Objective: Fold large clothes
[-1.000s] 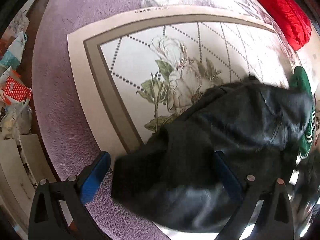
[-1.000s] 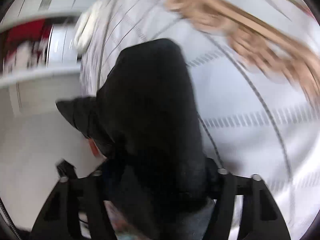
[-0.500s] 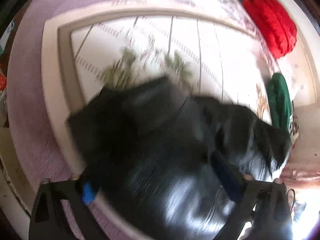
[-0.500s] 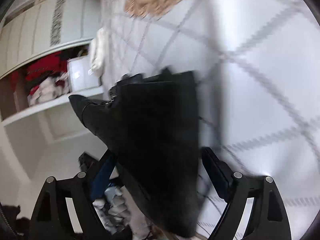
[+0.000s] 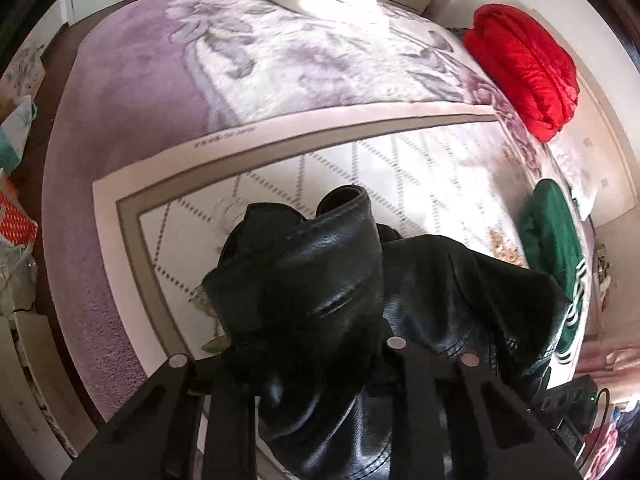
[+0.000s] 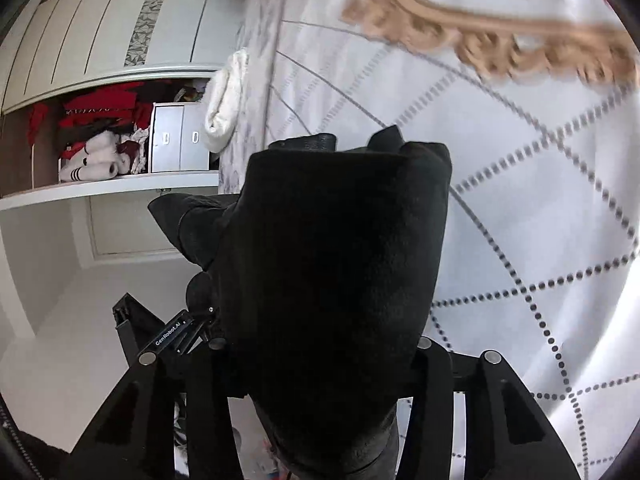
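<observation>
The black jacket (image 5: 340, 280), spread flatter on the bed (image 5: 160, 128) a second ago, is now bunched and lifted; left gripper (image 5: 304, 364) and right gripper (image 6: 320, 352) are closing on it, so folding is underway

A bed (image 5: 132, 128) under a purple floral blanket — open wardrobe shelf (image 6: 108, 188) beside it.

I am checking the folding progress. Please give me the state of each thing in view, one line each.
Black leather jacket: bunched, unfolded, lifted off the bed.
Left claw: closing, jacket between its fingers.
Right claw: closing, jacket between its fingers.
Red garment: folded, on the bed.
Green garment: lying at the bed's edge.
Wardrobe: open, clothes inside.
</observation>
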### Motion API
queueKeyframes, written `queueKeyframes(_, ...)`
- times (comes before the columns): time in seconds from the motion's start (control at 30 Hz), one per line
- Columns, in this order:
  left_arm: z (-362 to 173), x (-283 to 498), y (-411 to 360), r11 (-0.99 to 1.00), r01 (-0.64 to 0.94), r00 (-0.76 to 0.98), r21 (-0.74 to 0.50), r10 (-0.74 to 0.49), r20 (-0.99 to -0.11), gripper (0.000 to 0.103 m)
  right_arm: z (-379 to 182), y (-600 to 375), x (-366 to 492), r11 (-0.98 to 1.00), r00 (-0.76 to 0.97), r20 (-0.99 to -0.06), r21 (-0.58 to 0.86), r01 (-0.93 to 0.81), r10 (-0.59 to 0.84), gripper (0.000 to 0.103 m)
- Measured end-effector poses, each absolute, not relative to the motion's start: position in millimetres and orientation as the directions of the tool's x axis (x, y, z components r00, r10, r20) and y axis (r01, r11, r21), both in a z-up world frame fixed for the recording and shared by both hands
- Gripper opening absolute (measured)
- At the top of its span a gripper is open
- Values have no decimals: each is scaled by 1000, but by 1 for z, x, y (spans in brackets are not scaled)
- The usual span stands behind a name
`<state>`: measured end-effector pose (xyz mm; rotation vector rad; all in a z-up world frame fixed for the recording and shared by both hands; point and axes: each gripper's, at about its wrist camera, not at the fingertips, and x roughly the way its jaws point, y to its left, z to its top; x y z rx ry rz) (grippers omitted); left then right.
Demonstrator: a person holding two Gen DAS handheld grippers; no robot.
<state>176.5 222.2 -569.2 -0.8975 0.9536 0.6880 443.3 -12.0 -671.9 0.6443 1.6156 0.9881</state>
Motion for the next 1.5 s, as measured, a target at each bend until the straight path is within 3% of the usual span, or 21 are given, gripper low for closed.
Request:
queueKeyframes(0.37,-498,278,215,534,-750,517,-390,107,-849,21,-549,-57,523,441,-220,-465,885,-152,857,47)
queueKeyframes(0.7,-434,475,186,622,-609,660,-493,52,-749,21,-438,-102,718,409,-93,-436,887,-215,895,47)
queueKeyframes(0.93,-482,622,160,674,-521,695,-524,-21,-718,21,-449,-144,880,410,-66,-434,884,-225,899,48)
queueKeyframes(1.07,-559,680,147,694,-535,595,-482,-96,-798,24,-538,-174,955,472,-126,-484,874,-118,866,49)
queueKeyframes(1.13,-588,691,142,714,-547,536,-438,-103,-838,29,-576,-179,972,561,-147,-566,824,-73,811,53)
queueKeyframes(1.2,-595,693,140,752,-514,540,-413,-90,-837,40,-597,-187,978,569,-154,-568,821,-37,809,60)
queueKeyframes(1.33,-589,692,144,806,-445,521,-391,-123,-845,45,-593,-189,977,603,-131,-601,797,-32,788,75)
queueKeyframes(1.37,-586,692,144,817,-435,518,-378,-116,-848,51,-589,-187,974,634,-124,-633,772,-39,764,83)
queueKeyframes(1.43,-577,692,137,846,-424,503,-322,-76,-861,78,-576,-183,953,744,-79,-749,663,-85,658,92)
queueKeyframes(1.47,-574,690,135,864,-423,491,-273,-35,-871,99,-567,-182,944,782,-56,-788,616,-101,613,93)
queueKeyframes(1.5,-566,687,131,886,-411,486,-213,15,-874,102,-556,-179,933,835,-25,-843,536,-128,537,94)
